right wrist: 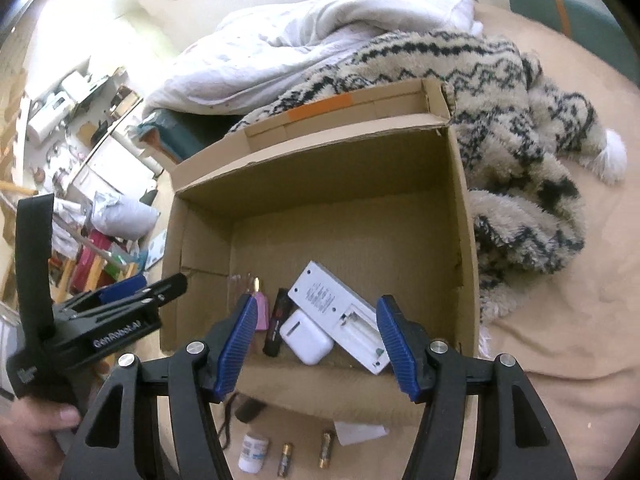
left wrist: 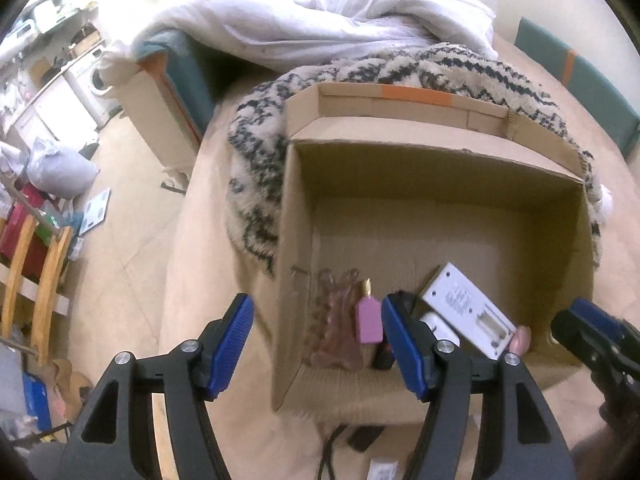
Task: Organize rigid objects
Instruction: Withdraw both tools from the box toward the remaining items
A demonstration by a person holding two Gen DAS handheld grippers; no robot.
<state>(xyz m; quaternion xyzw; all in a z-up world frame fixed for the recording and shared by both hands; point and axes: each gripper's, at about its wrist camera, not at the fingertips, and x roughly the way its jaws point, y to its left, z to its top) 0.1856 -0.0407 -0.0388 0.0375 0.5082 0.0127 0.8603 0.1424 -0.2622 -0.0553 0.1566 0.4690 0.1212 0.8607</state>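
An open cardboard box [left wrist: 440, 184] [right wrist: 320, 184] stands on the bed. Inside it lie a white battery charger [left wrist: 468, 310] [right wrist: 340, 316], a white earbud case [right wrist: 306, 342] [left wrist: 442, 330], a black and red stick [right wrist: 276, 322], a pink bottle with a gold tip [left wrist: 369, 320] [right wrist: 262, 310] and a clear pinkish hair clip [left wrist: 334, 320]. My left gripper [left wrist: 318, 344] is open and empty over the box's near left corner. My right gripper [right wrist: 318, 342] is open and empty over the box's near wall. In front of the box lie two batteries [right wrist: 286, 460] [right wrist: 326, 448] and a small white bottle [right wrist: 253, 453].
A patterned fleece blanket [right wrist: 520, 152] [left wrist: 400, 64] and a white duvet [right wrist: 320, 28] lie behind and beside the box. A black cable and small dark object [right wrist: 248, 408] lie by the box front. A cluttered floor with wooden chairs [left wrist: 36, 280] is to the left.
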